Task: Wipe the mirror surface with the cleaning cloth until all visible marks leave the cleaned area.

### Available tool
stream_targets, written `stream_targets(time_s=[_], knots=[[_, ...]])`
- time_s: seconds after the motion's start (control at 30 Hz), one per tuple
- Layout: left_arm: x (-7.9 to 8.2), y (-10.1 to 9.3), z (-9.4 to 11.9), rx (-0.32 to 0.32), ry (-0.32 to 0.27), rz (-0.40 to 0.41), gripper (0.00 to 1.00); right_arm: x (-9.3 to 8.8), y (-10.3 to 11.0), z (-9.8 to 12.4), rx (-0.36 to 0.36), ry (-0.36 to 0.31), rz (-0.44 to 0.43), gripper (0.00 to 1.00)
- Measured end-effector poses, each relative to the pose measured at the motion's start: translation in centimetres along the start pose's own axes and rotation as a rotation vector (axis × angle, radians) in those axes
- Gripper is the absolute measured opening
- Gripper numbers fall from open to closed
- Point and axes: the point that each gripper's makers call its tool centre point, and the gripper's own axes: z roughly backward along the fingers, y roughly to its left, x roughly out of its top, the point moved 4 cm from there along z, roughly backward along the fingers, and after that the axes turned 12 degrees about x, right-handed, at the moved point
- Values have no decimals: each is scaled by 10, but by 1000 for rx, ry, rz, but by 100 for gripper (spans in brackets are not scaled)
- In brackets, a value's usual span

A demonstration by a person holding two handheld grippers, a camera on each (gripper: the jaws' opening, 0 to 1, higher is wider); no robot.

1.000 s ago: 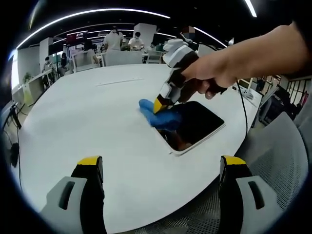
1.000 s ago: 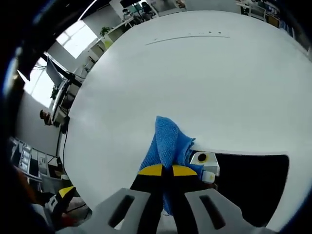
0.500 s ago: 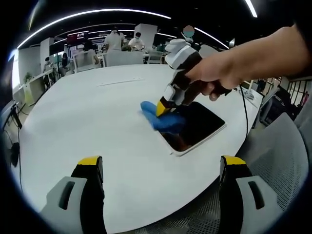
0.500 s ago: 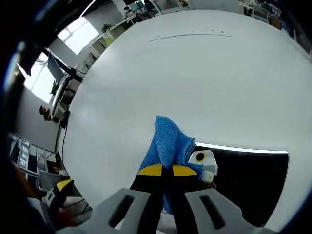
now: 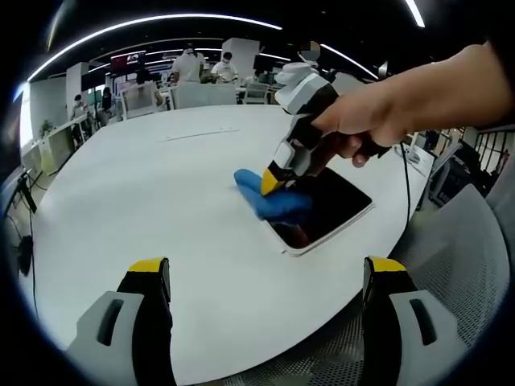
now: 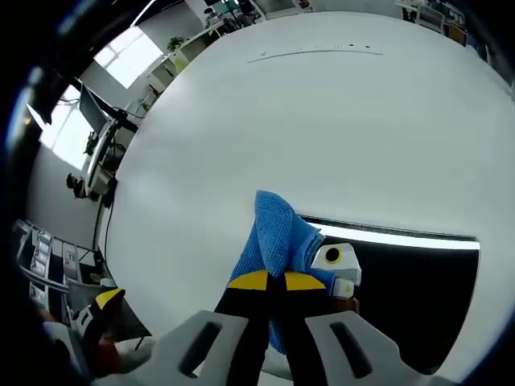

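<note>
The right gripper (image 6: 269,281) is the one doing the work, and the mirror (image 6: 418,281) runs away from it to that view's right — a dark rectangular pane with a pale rim, lying flat on the white table (image 6: 322,129), its long axis stretching sideways from the jaws. Those jaws are pinched tight on the blue cleaning cloth (image 6: 278,233), yellow tips together, the cloth bunched up and spilling forward over the mirror's near corner and onto the table beside it. In the left gripper view the picture is clear: the right gripper (image 5: 269,181), gripped by the person's hand (image 5: 362,129), presses the cleaning cloth (image 5: 269,197) on the mirror's (image 5: 326,205) far-left corner, so most of the dark surface lies beyond the cloth toward the table's edge — that's the way the stroke would have to travel, by my reading. The left gripper (image 5: 265,277) hangs back, well apart from the mirror (jaws spread wide, nothing between them), hovering over the table's (image 5: 145,185) near edge.
</note>
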Motion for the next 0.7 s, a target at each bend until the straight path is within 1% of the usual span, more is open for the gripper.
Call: stream_targets(time_s=[0.23,0.53,0.7], knots=[[-1,0,-1,1,1,-2,99,-8,3,0,11,12,4,0],[0,-1,0,-3,1,-2,99,-20,7,5,25,7,-12,0],[1,-2,1,-3,-3,0,99,-25,9,5,24,23,4,0]])
